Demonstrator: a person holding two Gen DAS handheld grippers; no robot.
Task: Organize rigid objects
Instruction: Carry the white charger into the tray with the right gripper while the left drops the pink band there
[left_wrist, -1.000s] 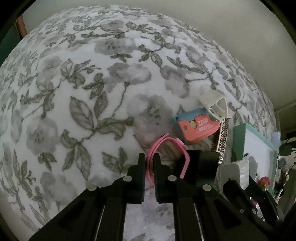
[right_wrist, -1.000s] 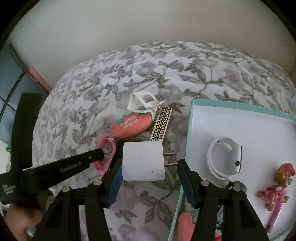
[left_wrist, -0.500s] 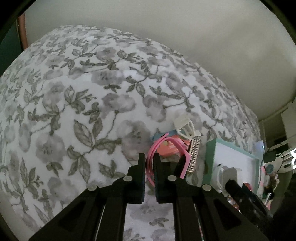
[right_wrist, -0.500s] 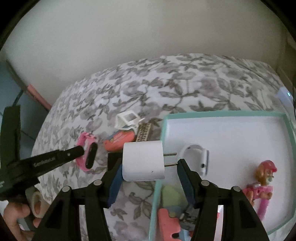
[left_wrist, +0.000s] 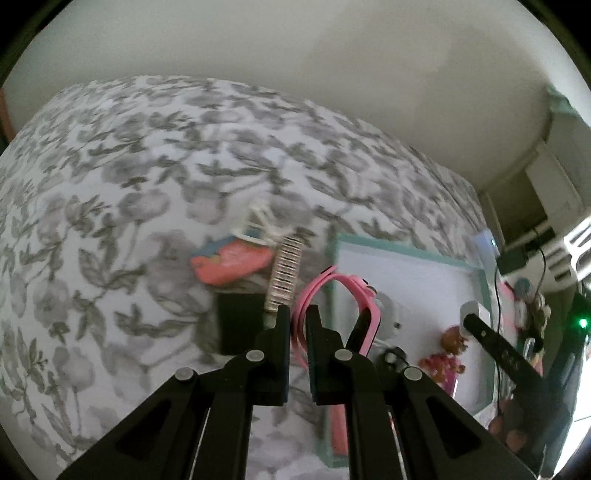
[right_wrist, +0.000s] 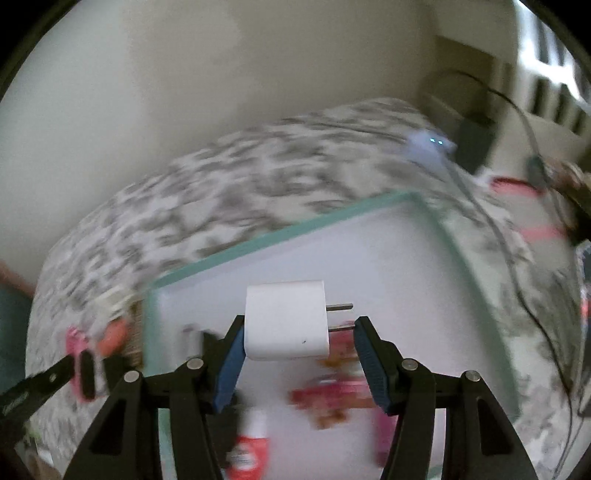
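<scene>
My left gripper (left_wrist: 298, 314) is shut on the strap of a pink watch (left_wrist: 351, 291) and holds it in the air, over the left rim of the teal tray (left_wrist: 406, 246). My right gripper (right_wrist: 299, 330) is shut on a white charger (right_wrist: 286, 325), prongs pointing right, above the tray's white floor (right_wrist: 369, 258). An orange-red case (left_wrist: 231, 264), a patterned bar (left_wrist: 286, 273), a white clip (left_wrist: 262, 218) and a black block (left_wrist: 240, 321) lie on the floral bedspread left of the tray.
Inside the tray are a white watch (left_wrist: 388, 314), a toy figure (right_wrist: 332, 398) and other blurred small items. A white device with blue lights (right_wrist: 430, 146) and cables (right_wrist: 517, 240) lie past the tray's right side. A wall runs behind the bed.
Both grippers have swung right toward the tray. The left one lifted the pink watch off the bedspread. The right one carried the charger from the bedspread to above the tray.
</scene>
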